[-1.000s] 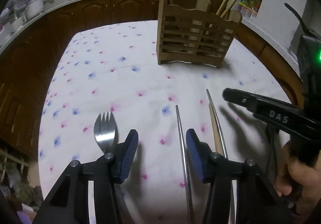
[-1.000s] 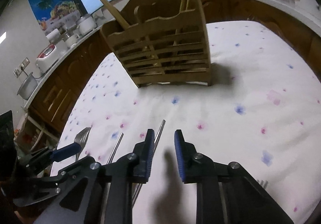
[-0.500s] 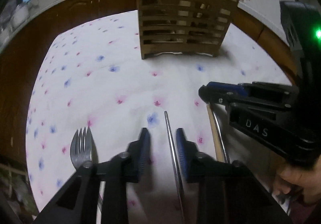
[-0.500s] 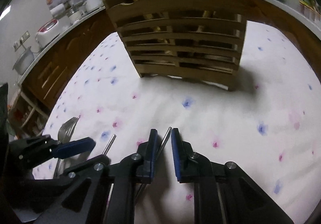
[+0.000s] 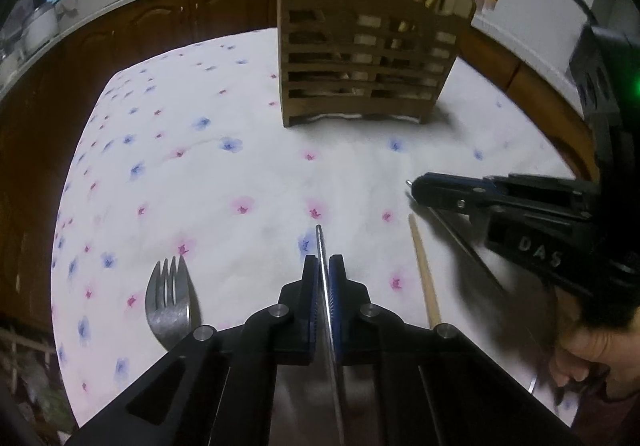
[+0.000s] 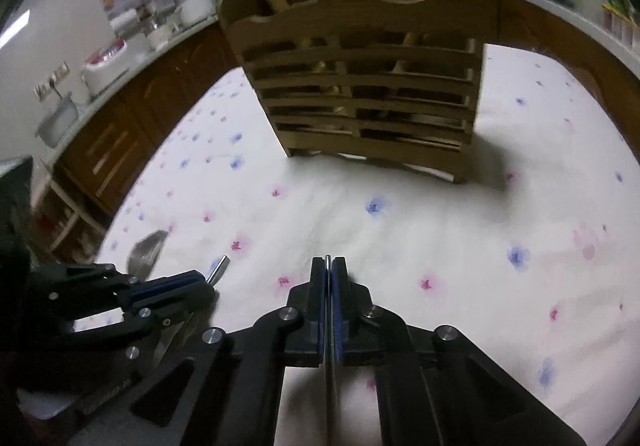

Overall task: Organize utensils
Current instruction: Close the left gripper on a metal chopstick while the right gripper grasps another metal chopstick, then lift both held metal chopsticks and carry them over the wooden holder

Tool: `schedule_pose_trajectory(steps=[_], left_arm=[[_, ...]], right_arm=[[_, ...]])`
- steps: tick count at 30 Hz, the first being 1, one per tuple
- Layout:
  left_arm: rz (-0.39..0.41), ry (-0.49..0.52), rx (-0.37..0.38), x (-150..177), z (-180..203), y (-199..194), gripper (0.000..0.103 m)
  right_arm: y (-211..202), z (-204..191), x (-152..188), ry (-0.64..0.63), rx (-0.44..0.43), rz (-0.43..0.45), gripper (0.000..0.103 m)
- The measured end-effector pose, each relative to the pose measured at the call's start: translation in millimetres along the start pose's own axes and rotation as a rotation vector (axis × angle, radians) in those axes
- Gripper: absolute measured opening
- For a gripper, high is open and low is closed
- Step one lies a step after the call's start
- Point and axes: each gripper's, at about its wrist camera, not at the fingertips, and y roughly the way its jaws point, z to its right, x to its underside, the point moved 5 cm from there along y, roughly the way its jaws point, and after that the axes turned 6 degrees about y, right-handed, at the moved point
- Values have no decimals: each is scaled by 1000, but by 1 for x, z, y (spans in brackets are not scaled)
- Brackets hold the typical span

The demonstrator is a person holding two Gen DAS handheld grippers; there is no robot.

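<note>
1. Utensils lie scattered on the flowered tablecloth (image 5: 240, 174): a fork (image 5: 170, 300) at the near left, a wooden chopstick (image 5: 425, 278) to the right, and two thin metal chopsticks, one in each gripper.
2. Left gripper (image 5: 324, 266) has just been closing and now pinches a metal chopstick (image 5: 320, 242) between its blue pads, the tip poking out ahead of the fingers.
3. Right gripper (image 6: 329, 266) has likewise just been closing and clamps the second metal chopstick (image 6: 328, 259), with only a short end showing past the pads.
4. Whether either chopstick is already clear of the cloth is hard to tell from these fisheye views.
5. Step in hand, as I judge it: the grasp on the pair is made and the carry has not begun.
6. Wooden slatted utensil holder (image 6: 360, 98) stands upright further back on the table, with wooden chopsticks already leaning in it.
7. Next move probably calls for lifting both sticks, tipping them upright and lowering them into a compartment without knocking the holder or its contents.
</note>
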Motion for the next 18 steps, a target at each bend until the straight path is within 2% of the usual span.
schedule_pose_trajectory(steps=[7,18], left_arm=[[70,-46,52,0,-7,-40,3],[203,-78,70,5,-13,-116,3]], right_arm=[[-37,3,-12,58,-74,82,3],[-105,-12,-28,84,-114,256,3]])
